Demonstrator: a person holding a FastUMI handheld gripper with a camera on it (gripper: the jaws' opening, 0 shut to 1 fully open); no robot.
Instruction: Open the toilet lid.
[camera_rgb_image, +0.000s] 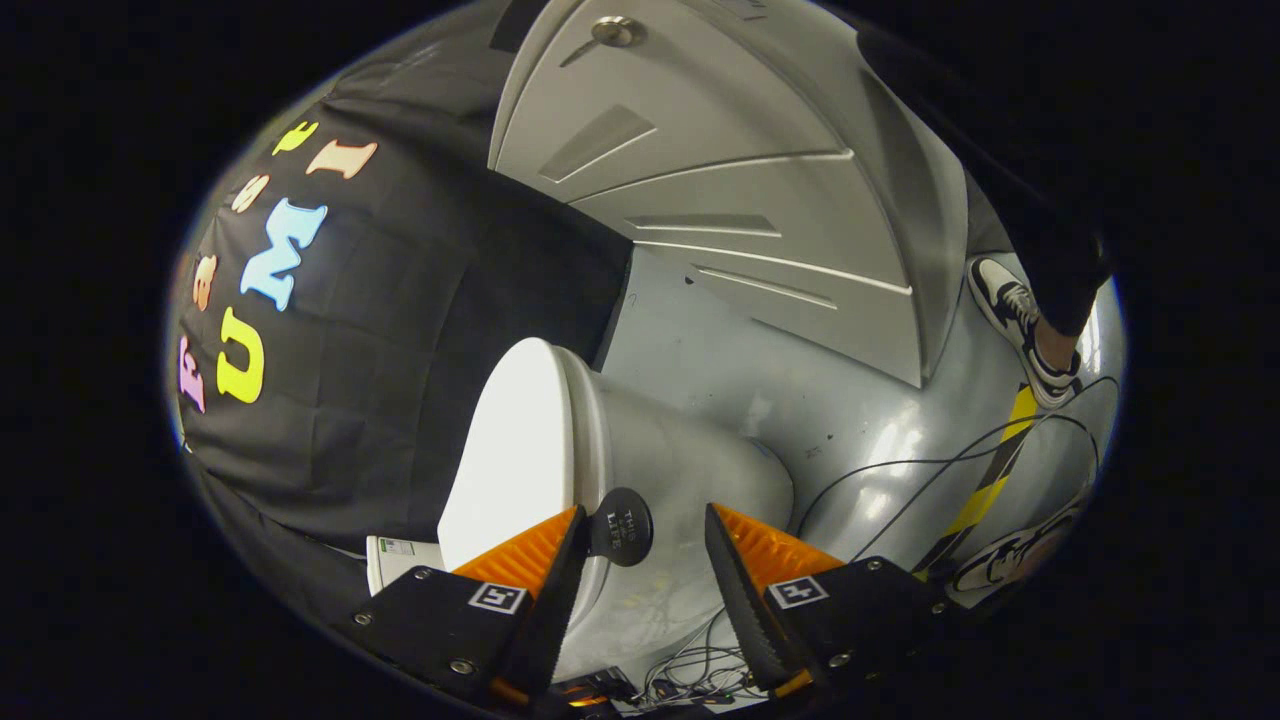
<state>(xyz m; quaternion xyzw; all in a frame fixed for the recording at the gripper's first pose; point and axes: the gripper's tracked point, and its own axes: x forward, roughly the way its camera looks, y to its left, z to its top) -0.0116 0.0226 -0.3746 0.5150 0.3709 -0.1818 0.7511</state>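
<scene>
Gripper (640, 560) jaws wide apart, holding nothing.

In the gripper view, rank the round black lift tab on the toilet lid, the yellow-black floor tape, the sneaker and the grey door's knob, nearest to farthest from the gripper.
The gripper is open.
1. Lift tab: between the fingers, by the left one.
2. Floor tape: on the floor, right.
3. Sneaker: beyond the tape.
4. Door knob: farthest, high on the door.

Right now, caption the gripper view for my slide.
Open tongs straddle the round black tab on the closed toilet lid.
</scene>
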